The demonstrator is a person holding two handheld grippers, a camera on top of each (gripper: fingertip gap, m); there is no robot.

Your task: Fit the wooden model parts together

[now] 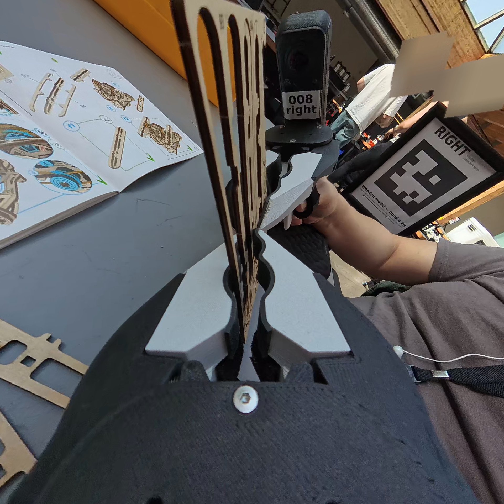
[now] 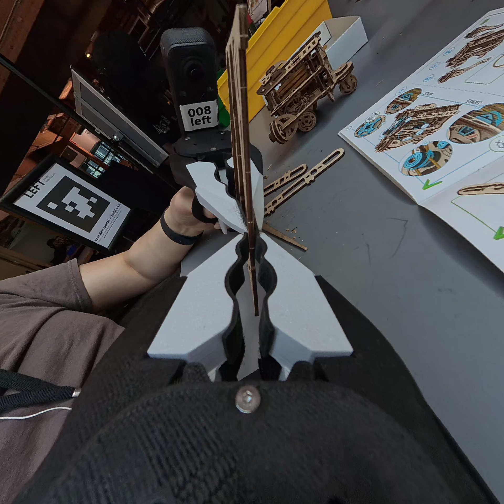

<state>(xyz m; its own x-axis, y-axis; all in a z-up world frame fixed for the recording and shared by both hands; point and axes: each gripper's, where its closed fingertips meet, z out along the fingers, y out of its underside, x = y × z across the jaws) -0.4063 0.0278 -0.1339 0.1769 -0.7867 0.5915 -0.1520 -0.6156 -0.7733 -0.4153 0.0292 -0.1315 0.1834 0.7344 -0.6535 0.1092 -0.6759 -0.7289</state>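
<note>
Fingers: L gripper (image 1: 246,272) & R gripper (image 2: 251,272) both pinched onto one wood sheet (image 1: 226,114), held upright above table (image 1: 136,259), tips nearly touching.
Beyond: loose strips (image 2: 302,177), model (image 2: 302,101), booklet (image 1: 81,122).
Risk: thin slotted sheet snaps if grippers twist apart; slip likely w/ edge-only grip.

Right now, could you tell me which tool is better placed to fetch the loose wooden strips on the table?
Probably the right tool. The strips lie just beyond its tip on its side; the left tool also grips the sheet and could hold it alone.
</note>
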